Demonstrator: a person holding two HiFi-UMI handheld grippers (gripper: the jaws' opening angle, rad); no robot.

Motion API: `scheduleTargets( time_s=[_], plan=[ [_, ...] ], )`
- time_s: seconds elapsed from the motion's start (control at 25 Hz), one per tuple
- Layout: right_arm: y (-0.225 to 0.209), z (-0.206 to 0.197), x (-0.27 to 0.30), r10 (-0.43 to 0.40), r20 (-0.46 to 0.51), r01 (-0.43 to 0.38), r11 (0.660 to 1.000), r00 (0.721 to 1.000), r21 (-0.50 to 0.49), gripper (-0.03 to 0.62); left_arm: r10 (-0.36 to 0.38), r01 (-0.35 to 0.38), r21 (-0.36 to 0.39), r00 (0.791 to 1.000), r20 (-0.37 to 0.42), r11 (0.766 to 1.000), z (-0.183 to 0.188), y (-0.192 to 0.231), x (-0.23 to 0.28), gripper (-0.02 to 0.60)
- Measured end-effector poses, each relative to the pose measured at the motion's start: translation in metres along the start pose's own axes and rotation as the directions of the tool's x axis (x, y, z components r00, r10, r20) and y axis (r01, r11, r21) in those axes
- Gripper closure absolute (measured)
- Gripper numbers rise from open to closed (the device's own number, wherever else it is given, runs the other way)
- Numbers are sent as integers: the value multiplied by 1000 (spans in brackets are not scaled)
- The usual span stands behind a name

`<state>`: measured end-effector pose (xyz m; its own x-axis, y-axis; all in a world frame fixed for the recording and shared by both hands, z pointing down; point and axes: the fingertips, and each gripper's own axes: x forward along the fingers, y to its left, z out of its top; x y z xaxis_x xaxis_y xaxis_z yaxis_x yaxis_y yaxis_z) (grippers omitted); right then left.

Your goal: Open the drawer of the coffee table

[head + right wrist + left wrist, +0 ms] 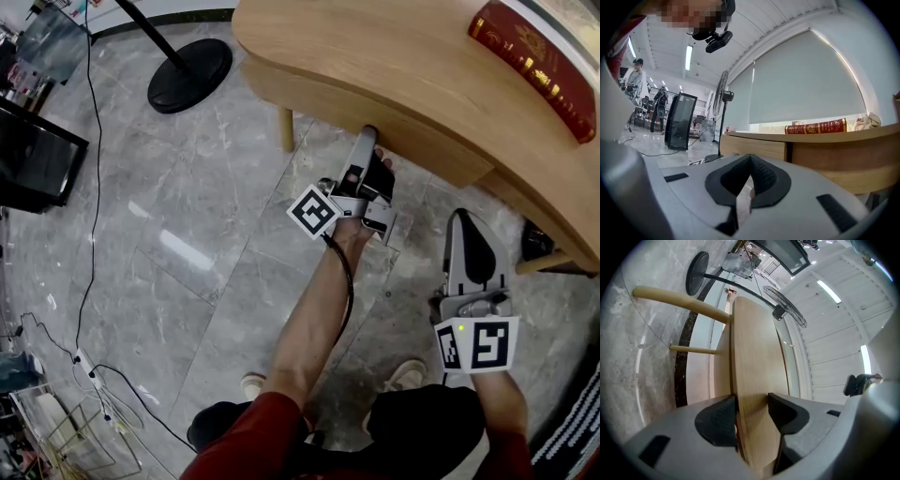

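Note:
The light wooden coffee table fills the top of the head view, and its drawer front runs along the near side under the top. My left gripper reaches up to that edge. In the left gripper view its jaws straddle the wooden drawer front, with both black pads against the panel. My right gripper hangs lower, in front of the table and apart from it. It is shut with nothing held, and its pads meet at the tips.
A red book lies on the table top at the right. A pale table leg stands to the left of my left gripper. A black round stand base, floor cables and a dark cabinet lie to the left.

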<state>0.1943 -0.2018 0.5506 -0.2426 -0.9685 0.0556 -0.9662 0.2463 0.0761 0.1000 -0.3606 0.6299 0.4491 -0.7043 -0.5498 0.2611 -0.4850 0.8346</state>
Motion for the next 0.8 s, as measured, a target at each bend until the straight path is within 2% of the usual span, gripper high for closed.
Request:
scheduleTargets(
  time_s=[0.16, 0.52, 0.8],
  plan=[
    [13, 5, -10, 32, -7, -32, 999, 999, -36, 599, 3, -3, -1, 1000, 10, 1000, 1, -13, -17, 360],
    [13, 8, -39, 31, -23, -32, 997, 999, -71, 599, 11, -11, 6, 1000, 14, 1000, 3, -38, -54, 359],
    [1, 7, -56, -26, -27, 24, 997, 999, -76, 599, 17, -17, 21, 1000, 7, 1000, -2, -53, -76, 359]
  ],
)
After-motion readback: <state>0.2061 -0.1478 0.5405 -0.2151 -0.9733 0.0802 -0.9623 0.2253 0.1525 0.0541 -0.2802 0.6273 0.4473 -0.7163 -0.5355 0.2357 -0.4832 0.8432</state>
